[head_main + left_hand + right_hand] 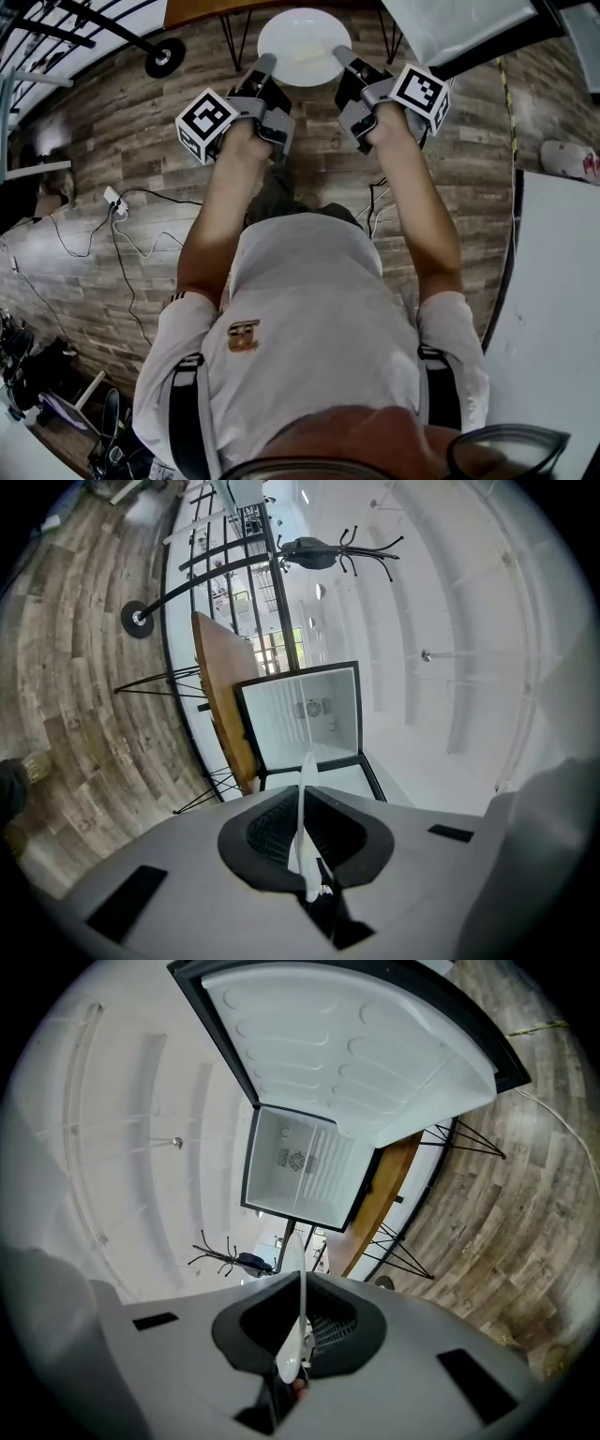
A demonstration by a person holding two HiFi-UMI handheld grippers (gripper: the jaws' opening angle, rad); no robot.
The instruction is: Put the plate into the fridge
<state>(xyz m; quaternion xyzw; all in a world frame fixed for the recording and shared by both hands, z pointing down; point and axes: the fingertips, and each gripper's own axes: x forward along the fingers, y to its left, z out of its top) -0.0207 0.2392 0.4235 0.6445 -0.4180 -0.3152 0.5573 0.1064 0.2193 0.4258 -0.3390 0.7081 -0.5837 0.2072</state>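
A white round plate [302, 42] hangs level above the wood floor, held at its near rim from both sides. My left gripper [265, 66] is shut on its left edge and my right gripper [339, 58] on its right edge. In the left gripper view the plate [304, 789] shows edge-on between the left gripper's [306, 841] jaws, with the open fridge [300, 714] straight ahead. In the right gripper view the plate [300, 1297] is again edge-on in the right gripper [296, 1340]. There the fridge's empty white inside [298, 1162] lies ahead, and its door [356, 1044] is swung wide open.
A wooden table top [225, 696] on thin black legs stands beside the fridge. A black coat rack [323, 550] stands behind it, its round base [164, 56] on the floor. Cables and a power strip [114, 202] lie at the left. A white table [553, 309] is at the right.
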